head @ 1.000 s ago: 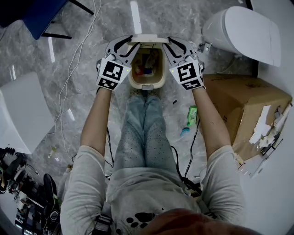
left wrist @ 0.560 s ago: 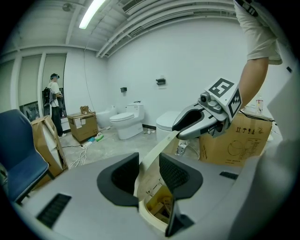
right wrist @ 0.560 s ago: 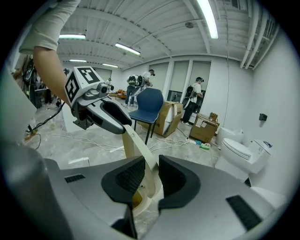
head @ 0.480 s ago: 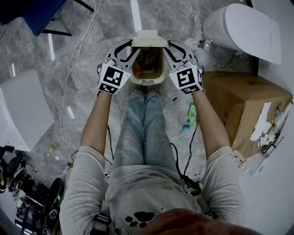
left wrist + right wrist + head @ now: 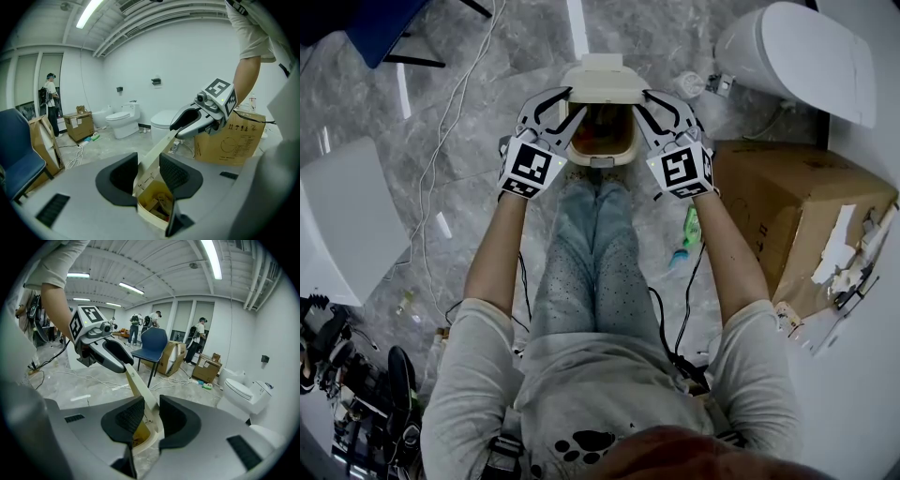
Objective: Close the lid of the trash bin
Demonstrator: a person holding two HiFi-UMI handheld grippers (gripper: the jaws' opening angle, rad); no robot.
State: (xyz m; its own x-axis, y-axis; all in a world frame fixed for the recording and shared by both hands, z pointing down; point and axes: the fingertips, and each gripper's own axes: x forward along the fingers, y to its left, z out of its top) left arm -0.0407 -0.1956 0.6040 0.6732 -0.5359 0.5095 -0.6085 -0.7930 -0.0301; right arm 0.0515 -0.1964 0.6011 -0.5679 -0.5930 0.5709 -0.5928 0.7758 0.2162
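Note:
A cream trash bin (image 5: 623, 155) with rubbish inside stands on the floor in front of my knees. Its lid (image 5: 602, 82) is hinged at the far side and leans over the far part of the opening. My left gripper (image 5: 572, 98) sits at the lid's left edge and my right gripper (image 5: 642, 98) at its right edge. In the left gripper view the lid (image 5: 157, 150) runs between the jaws with a gap at one pad. In the right gripper view the lid (image 5: 138, 383) passes between jaws that have just been opening.
A white toilet (image 5: 797, 61) stands at the far right, with a cardboard box (image 5: 787, 206) in front of it. A green bottle (image 5: 692, 234) lies by my right leg. Cables (image 5: 441, 141) trail across the floor on the left, near a blue chair (image 5: 375, 28).
The lid has swung down from nearly upright, showing more of its top face and covering the far part of the opening. Both grippers stayed at its edges and came with it.

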